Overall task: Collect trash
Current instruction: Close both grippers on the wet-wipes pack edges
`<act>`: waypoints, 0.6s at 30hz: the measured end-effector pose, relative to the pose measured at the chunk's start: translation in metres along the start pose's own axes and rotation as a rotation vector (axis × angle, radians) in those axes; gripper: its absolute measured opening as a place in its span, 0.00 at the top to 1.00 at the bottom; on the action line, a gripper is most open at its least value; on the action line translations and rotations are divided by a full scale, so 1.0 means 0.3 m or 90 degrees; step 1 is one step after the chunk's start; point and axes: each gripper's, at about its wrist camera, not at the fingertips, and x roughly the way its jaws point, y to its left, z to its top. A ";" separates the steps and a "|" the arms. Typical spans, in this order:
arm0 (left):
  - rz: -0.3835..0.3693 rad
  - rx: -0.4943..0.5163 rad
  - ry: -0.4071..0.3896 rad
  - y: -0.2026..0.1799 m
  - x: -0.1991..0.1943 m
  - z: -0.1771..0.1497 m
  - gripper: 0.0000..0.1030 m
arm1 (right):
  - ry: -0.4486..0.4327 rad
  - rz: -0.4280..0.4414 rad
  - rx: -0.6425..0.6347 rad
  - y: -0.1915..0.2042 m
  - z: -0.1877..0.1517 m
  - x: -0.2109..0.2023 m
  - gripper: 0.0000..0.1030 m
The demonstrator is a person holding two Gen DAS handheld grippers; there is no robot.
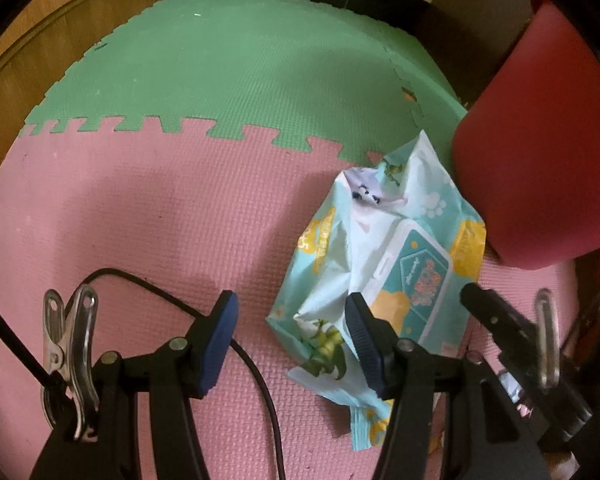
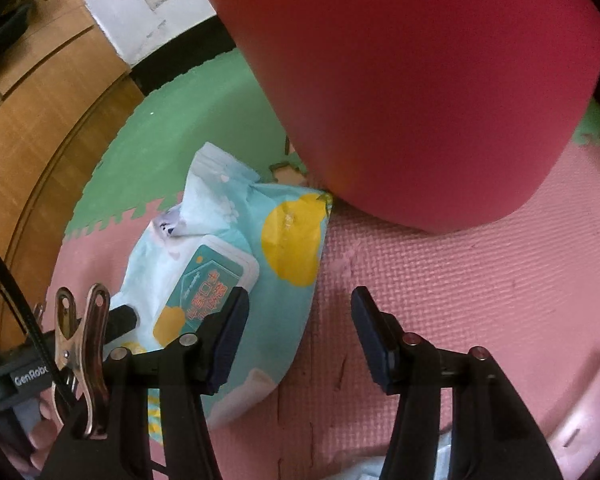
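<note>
Left hand-held gripper (image 1: 292, 316) points steeply down at the floor mat, jaws partly open with nothing clamped between the pads. Its right finger (image 1: 366, 336) overlaps the lower left part of the wet-wipe pack (image 1: 384, 248) in view; whether it touches the wrapper cannot be told. Its left finger sits over bare pink foam tile (image 1: 140, 208), with a black cable (image 1: 256, 364) looping between the 2 fingers. Right hand-held gripper (image 2: 298, 312) also tilts down, jaws partly open and holding nothing; bare pink tile shows in the gap. Its left finger (image 2: 232, 328) overlaps the pack's right side near the white flip lid (image 2: 220, 272); contact cannot be told. Pack is crumpled, teal and white with yellow patches, lying flat mostly on the pink tile, its top end reaching the green foam tile (image 1: 240, 68). Red bin (image 2: 400, 80) stands just beside the pack's upper right corner, apparently touching it. Wooden furniture (image 2: 40, 132) borders the mat on the left. Silver clip (image 1: 72, 356) is fixed on the left gripper's frame.
</note>
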 end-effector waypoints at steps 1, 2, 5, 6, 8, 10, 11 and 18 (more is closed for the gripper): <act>0.000 0.002 -0.001 -0.001 -0.001 -0.001 0.43 | 0.011 0.008 0.005 -0.004 -0.001 0.011 0.67; 0.002 0.004 -0.003 -0.002 -0.002 -0.002 0.43 | 0.026 0.015 0.010 -0.007 -0.006 0.024 0.80; 0.009 0.009 -0.001 -0.004 0.004 0.005 0.43 | 0.032 0.017 0.004 -0.006 -0.030 0.027 0.87; 0.007 0.008 0.000 -0.003 0.006 0.005 0.43 | 0.032 0.016 0.000 -0.005 -0.040 0.019 0.87; -0.009 0.007 0.010 -0.006 0.011 0.004 0.43 | 0.037 0.008 -0.011 -0.003 -0.072 0.000 0.88; -0.025 0.016 0.021 -0.022 0.016 -0.004 0.43 | 0.042 -0.006 -0.011 -0.005 -0.103 -0.022 0.89; -0.028 0.025 0.023 -0.033 0.018 -0.008 0.43 | 0.044 -0.012 -0.002 -0.011 -0.122 -0.038 0.89; -0.046 0.073 0.051 -0.087 0.035 -0.035 0.52 | 0.051 -0.032 0.038 -0.017 -0.212 -0.130 0.88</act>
